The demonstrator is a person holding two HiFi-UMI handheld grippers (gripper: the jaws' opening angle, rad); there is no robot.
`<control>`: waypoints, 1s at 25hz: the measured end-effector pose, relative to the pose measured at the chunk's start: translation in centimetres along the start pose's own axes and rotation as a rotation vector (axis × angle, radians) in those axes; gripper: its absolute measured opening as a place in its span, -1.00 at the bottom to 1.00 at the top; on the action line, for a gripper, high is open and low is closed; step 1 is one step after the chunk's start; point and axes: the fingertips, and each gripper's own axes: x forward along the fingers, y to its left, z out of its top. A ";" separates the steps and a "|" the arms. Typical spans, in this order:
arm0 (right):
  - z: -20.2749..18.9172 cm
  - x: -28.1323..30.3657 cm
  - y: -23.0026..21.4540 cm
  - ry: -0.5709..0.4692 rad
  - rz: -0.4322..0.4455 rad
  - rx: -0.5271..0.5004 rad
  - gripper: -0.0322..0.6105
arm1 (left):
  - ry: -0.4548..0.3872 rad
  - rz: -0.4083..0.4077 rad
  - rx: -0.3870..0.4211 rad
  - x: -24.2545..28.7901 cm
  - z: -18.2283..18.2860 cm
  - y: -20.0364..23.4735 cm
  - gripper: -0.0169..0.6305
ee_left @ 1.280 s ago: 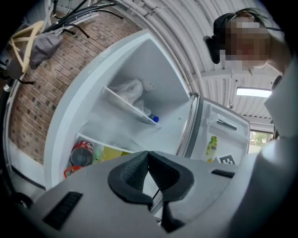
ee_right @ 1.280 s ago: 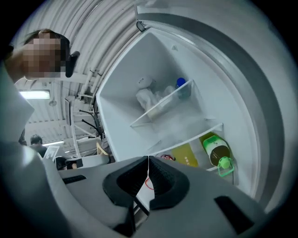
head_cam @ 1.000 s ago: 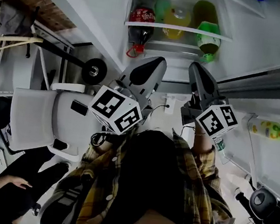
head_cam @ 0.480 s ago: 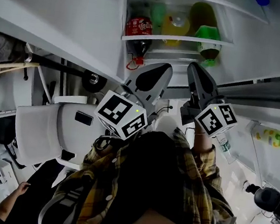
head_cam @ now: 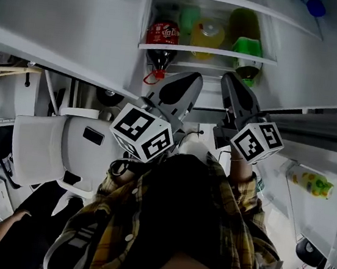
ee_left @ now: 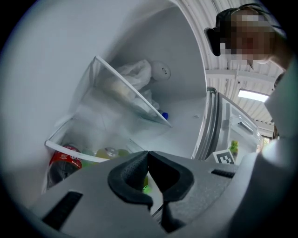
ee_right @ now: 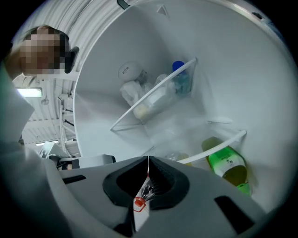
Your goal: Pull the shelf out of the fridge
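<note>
Aiming at the shelf (head_cam: 207, 51), we hold the left hand-held gripper (head_cam: 186, 83) and right hand-held gripper (head_cam: 230, 86) level, both closed and empty, short of its rim.

Shirt (head_cam: 239, 232): yellow-and-dark plaid, long sleeves, lower centre of the frame.
Left gripper (head_cam: 191, 77): grey shell, black ribbed pads (ee_left: 128, 179).
Right gripper (head_cam: 228, 78): same grey shell.
Marker cubes (head_cam: 142, 133): white, black square patterns.
Cable (head_cam: 118, 166): dark, looped, left of centre.

Office-like room: fridge (head_cam: 304, 62), swivel chair (head_cam: 41, 145)
</note>
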 end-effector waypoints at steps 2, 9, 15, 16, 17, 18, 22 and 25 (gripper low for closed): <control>0.6 0.2 -0.3 0.002 0.017 -0.003 -0.84 | -0.003 0.019 0.006 0.6 -0.1 0.0 -0.93; 1.0 0.7 -2.1 0.014 0.067 0.012 -0.84 | -0.029 0.049 0.015 2.3 -0.2 -0.3 -0.93; 1.0 1.2 -2.7 0.021 0.103 0.080 -0.83 | -0.038 0.073 -0.027 3.1 -0.3 0.6 -0.93; 1.0 1.3 -2.7 0.024 0.105 0.093 -0.83 | -0.040 0.078 -0.033 3.1 -0.3 0.7 -0.93; 1.0 1.3 -2.8 0.025 0.107 0.107 -0.83 | -0.041 0.083 -0.038 3.2 -0.3 0.9 -0.93; 1.0 1.4 -2.8 0.024 0.108 0.120 -0.83 | -0.041 0.088 -0.043 3.2 -0.3 1.1 -0.93; 0.8 1.7 -3.0 0.017 0.117 0.175 -0.83 | -0.039 0.100 -0.075 3.1 -0.5 1.8 -0.91; 0.6 1.6 -3.2 0.013 0.130 0.231 -0.82 | -0.039 0.104 -0.099 3.1 -0.8 2.1 -0.84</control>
